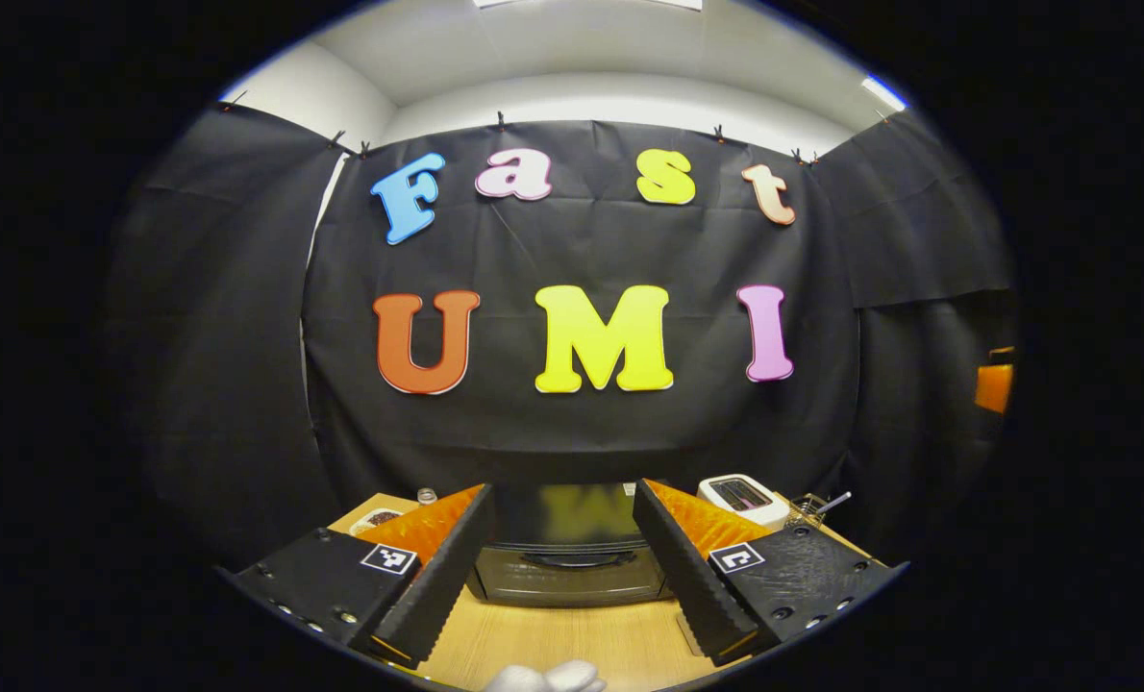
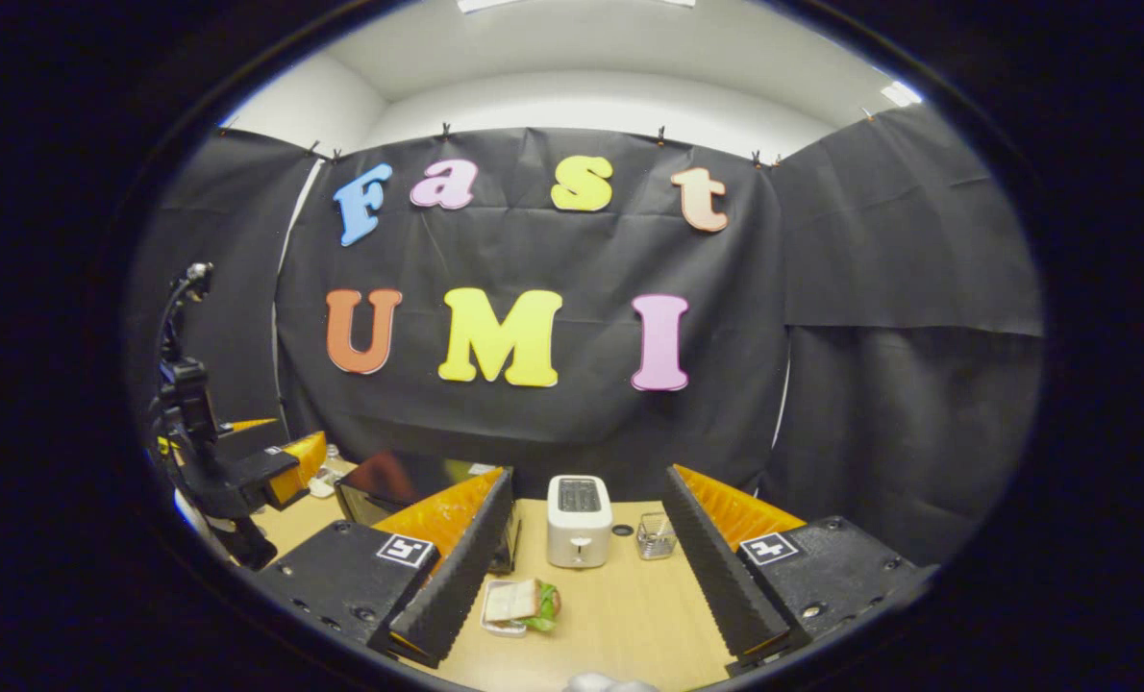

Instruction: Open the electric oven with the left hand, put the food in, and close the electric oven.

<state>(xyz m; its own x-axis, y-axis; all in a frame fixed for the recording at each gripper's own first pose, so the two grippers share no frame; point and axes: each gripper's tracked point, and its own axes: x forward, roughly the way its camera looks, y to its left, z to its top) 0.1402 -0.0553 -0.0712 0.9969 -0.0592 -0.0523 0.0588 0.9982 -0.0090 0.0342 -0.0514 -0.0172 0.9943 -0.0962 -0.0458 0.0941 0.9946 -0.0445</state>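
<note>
The electric oven (image 1: 572,557) sits on the wooden table (image 1: 572,644) with its door shut, and everything else is best placed from it. The left gripper (image 1: 564,567) hangs in front of the oven with its 2 fingers spread wide and nothing between them, lined up roughly on the door handle (image 1: 572,558) but well short of it. In the right gripper view the oven (image 2: 409,500) lies behind that gripper's left finger, the white toaster (image 2: 579,521) stands just to the right of the oven, and the food, a sandwich with lettuce on a small tray (image 2: 521,605), rests in front of the oven's right corner. The right gripper (image 2: 582,586) is also spread and empty, hovering above the table near the food. The opening step looks not yet begun. The main risk is the left fingers meeting the dark glass instead of the handle, since the handle is slim and low. Pulling too hard could slide the oven toward the food. A loose pinch on the tray might spill the sandwich.
</note>
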